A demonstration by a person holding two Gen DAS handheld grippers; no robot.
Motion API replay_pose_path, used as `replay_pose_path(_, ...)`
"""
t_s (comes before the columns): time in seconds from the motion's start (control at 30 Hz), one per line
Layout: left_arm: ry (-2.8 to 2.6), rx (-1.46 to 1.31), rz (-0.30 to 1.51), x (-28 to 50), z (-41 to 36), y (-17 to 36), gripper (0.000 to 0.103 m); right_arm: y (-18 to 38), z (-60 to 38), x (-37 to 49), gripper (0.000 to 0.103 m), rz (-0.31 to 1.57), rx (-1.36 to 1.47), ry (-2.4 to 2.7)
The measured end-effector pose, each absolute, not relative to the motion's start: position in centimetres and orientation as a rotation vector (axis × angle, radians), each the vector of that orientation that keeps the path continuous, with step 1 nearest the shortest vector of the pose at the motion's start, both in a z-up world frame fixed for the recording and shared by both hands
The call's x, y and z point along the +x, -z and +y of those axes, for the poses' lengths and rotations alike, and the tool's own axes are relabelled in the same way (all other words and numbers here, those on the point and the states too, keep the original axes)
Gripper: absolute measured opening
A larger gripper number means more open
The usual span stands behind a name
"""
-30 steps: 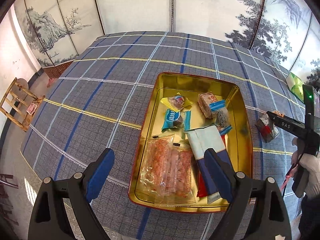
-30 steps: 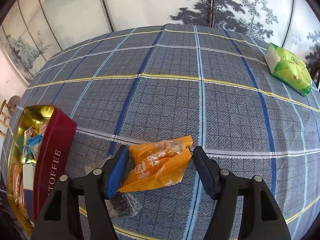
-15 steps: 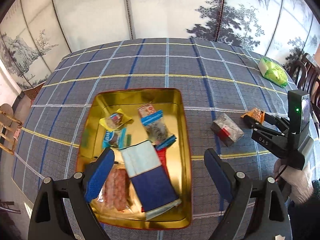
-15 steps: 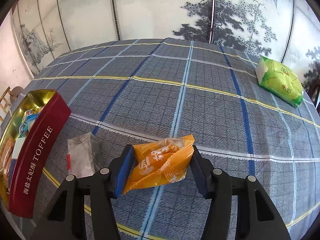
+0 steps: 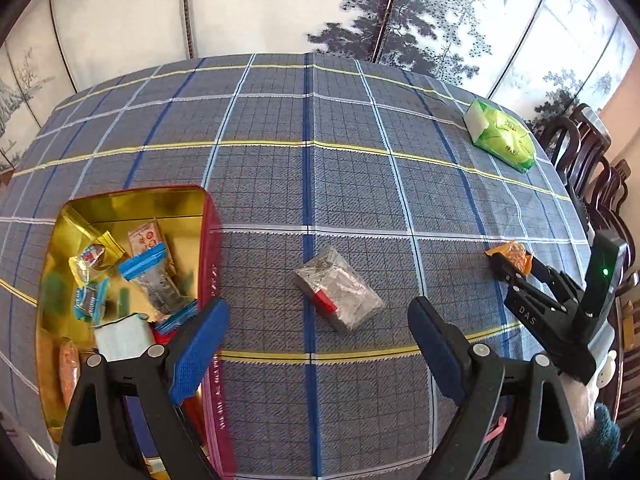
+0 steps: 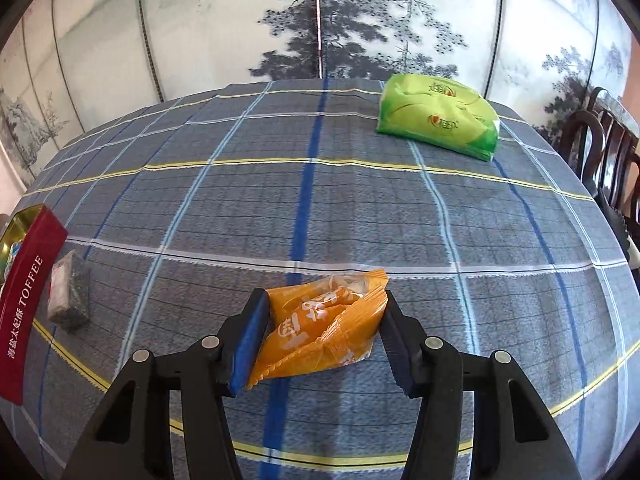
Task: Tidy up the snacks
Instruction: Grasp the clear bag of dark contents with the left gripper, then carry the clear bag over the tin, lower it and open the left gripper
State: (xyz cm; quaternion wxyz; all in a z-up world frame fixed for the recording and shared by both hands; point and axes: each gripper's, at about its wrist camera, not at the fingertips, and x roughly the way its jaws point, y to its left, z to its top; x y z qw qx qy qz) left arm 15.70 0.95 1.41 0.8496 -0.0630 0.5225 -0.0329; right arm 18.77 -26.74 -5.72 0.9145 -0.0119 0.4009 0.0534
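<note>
Currently your right gripper (image 6: 324, 340) is clamped on the orange snack packet (image 6: 320, 332), held just above the tabletop (image 6: 360, 208), well apart from the toffee tin (image 5: 120, 208). The packet looks light, soft and crinkly, probably fragile inside; grip its flat sides mid-body, gently. Its long axis runs across the jaws, tilted up to the right. Your left gripper (image 5: 316, 344) is spread wide and empty, near the grey wrapped snack (image 5: 338, 294).

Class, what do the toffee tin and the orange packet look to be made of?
Toffee tin: probably metal, with a mirror-like gold inside and glossy red outside. Orange packet: likely thin plastic film, shiny and crinkled where the right claw squeezes it.
</note>
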Motion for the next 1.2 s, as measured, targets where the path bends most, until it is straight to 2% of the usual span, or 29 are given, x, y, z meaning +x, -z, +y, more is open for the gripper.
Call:
replay_pose_path(0.27, -0.011, -0.293, 1.219, 19.0, 0.7, 1.7, 0.084, 5.9, -26.9, 19.0, 0.059, 0.839, -0.017, -0.109)
replay_pose_path(0.33, -0.055, -0.314, 1.250, 19.6, 0.7, 2.3, 0.075, 5.9, -27.0, 19.1, 0.059, 0.839, -0.011, -0.113)
replay_pose_path(0.47, -0.086, -0.313, 1.284, 20.4, 0.1, 3.3, 0.070, 5.9, -27.0, 19.0, 0.060, 0.839, -0.010, -0.116)
replay_pose_path(0.57, -0.072, -0.284, 1.292, 20.7, -0.5, 3.6, 0.062, 5.9, -27.0, 19.0, 0.060, 0.839, -0.006, -0.118)
replay_pose_path(0.63, -0.074, -0.237, 1.293, 20.7, -1.0, 3.8, 0.050, 5.9, -27.0, 19.0, 0.061, 0.840, -0.011, -0.117)
replay_pose_path(0.8, -0.039, -0.176, 1.316, 20.1, -0.8, 4.2, 0.034, 5.9, -26.9, 19.0, 0.061, 0.840, -0.012, -0.117)
replay_pose_path(1.2, -0.022, -0.054, 1.291, 19.0, -0.4, 4.5, 0.032, 6.0, -26.5, 19.0, 0.061, 0.843, -0.029, -0.110)
